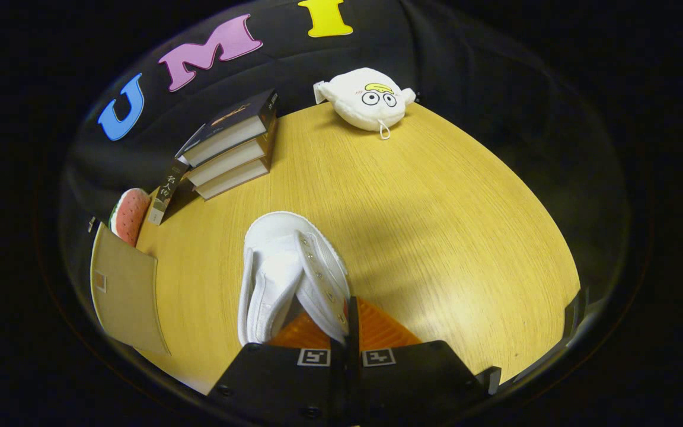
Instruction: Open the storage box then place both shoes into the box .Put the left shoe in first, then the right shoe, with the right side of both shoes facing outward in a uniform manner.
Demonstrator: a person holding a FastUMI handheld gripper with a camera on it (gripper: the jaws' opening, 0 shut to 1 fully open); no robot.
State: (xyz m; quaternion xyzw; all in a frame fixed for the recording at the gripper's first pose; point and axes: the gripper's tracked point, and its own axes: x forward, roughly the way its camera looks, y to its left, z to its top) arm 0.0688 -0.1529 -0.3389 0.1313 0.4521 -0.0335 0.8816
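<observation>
My tongs [346, 332] are pinched nearly closed on the right eyelet flap of the white shoe [285, 273], which sits on the tabletop [436, 207] just ahead. Light, soft canvas that sags; I judge the stiffer heel a surer hold

Overhead light is falling brightly on the yellow wood-grain tabletop [436, 196], leaving a soft grey shadow behind the white canvas shoe [291, 273]. Fisheye distortion is bowing the table's edges; the lower right rim is blurring and dimming.
</observation>
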